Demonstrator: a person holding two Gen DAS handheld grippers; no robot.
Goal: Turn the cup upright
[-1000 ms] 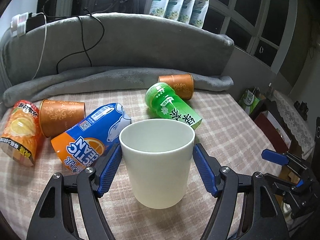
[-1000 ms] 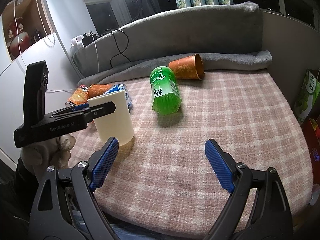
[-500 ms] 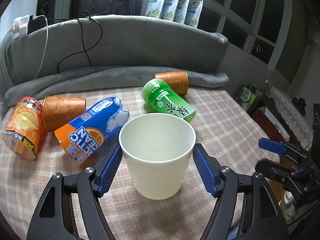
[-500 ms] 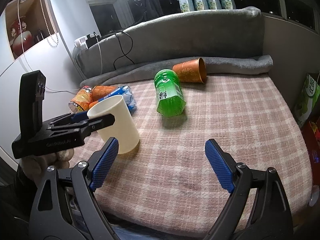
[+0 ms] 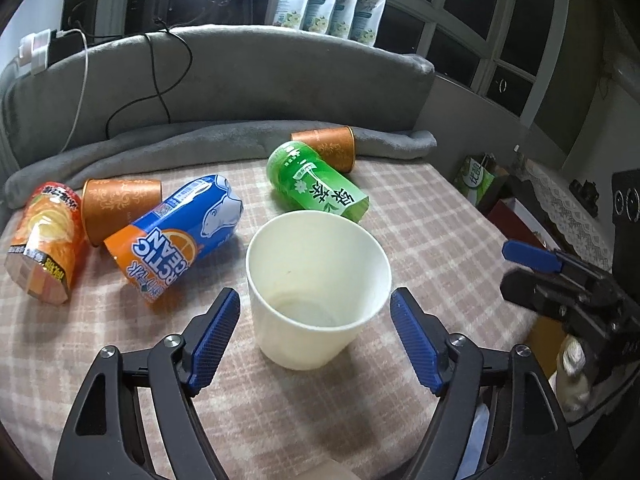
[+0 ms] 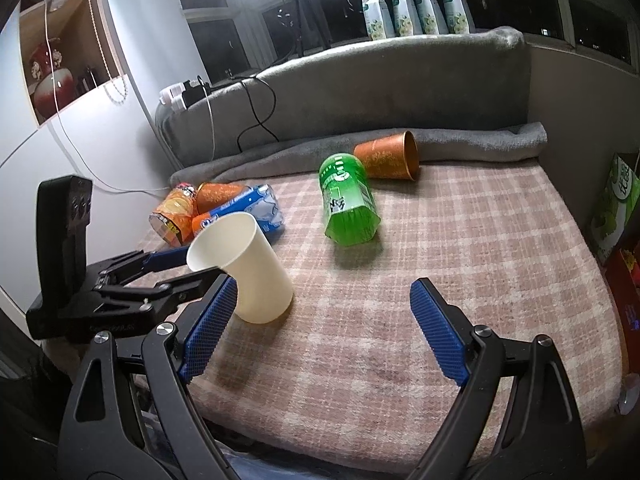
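1. A bed (image 6: 460,248) spread with a pink-and-cream checked blanket is shown carrying everything, with a grey padded headboard (image 5: 240,80) and a rolled grey throw along its far edge.
2. The left tool (image 5: 316,334) is seen opened wide, its blue pads standing clear of the cup on either side with a gap at each; nothing is gripped. In the right wrist view its black frame is seen at the bed's left edge.
3. The right tool (image 6: 320,332) is likewise spread wide and empty, held above the bed's near edge.
4. Toppled containers are scattered toward the far edge: a blue-and-orange can (image 5: 176,236), a green tea bottle (image 5: 320,188), an orange snack tube (image 5: 42,240) and two copper paper cups (image 5: 120,208) (image 5: 328,148).
5. The white cup (image 5: 316,288) is pictured near the bed's near-left corner, mouth up, base on the blanket, leaning toward the left edge in the right wrist view. It is judged light, thin-walled and easily crushed or tipped on soft bedding; a gentle hold across the mid-wall is advised.
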